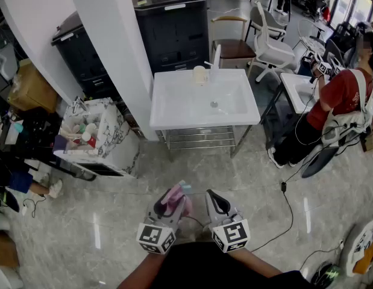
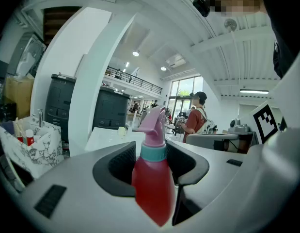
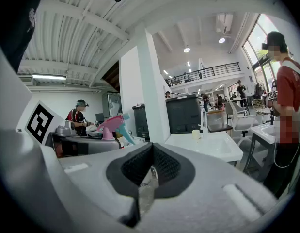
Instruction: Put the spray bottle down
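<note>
The spray bottle (image 2: 152,186) has a red body, a teal collar and a pink trigger head. It stands upright between the jaws of my left gripper (image 2: 152,155), which is shut on its body. In the head view the left gripper (image 1: 172,202) is held low over the floor with the spray bottle (image 1: 174,194) pointing forward. My right gripper (image 1: 214,200) hovers just to its right, jaws closed with nothing between them. In the right gripper view the pads of the right gripper (image 3: 150,173) meet, and the spray bottle's pink head (image 3: 112,124) shows to the left.
A white sink table (image 1: 174,110) with a faucet (image 1: 215,58) and a pale cup (image 1: 200,74) stands ahead. Left of it is a white pillar (image 1: 114,47) and a marble-patterned bin (image 1: 108,140) of small items. A person in red (image 1: 337,101) sits at right. A black cable (image 1: 285,215) crosses the floor.
</note>
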Demonstrator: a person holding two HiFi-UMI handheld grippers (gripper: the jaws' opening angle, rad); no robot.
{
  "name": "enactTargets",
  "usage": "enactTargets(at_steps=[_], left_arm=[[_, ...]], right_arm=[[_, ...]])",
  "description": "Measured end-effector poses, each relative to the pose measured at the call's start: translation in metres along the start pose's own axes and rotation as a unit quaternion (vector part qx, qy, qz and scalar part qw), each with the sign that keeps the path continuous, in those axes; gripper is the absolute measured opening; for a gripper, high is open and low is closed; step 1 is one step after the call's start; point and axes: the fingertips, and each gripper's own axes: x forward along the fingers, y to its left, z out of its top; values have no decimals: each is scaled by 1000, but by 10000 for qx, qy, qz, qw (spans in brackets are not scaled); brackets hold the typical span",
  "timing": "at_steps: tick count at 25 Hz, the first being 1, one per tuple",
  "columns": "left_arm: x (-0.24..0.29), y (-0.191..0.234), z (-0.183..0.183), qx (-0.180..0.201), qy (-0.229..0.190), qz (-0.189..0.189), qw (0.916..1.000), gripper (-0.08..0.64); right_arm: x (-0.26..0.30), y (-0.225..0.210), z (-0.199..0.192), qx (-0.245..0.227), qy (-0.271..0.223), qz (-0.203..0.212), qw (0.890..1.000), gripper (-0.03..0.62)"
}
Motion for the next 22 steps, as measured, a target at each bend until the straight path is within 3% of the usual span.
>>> enactTargets(at_steps=[6, 12, 16, 22], left_arm=[[7, -11, -11, -47, -73, 64, 9999, 207], [12, -43, -10, 126, -250, 245, 9993, 207], [6, -44, -20, 56, -230, 446, 9987, 207], [15, -40, -23, 3, -173, 536, 9984, 207]], right_arm=[[-10, -20, -6, -24, -63, 0, 10000, -3], [-37, -57, -21, 257, -49, -113, 9996, -2], [-49, -70, -24, 511, -189, -106, 9985, -2], [-49, -75, -28, 484, -247, -25, 9985, -2]])
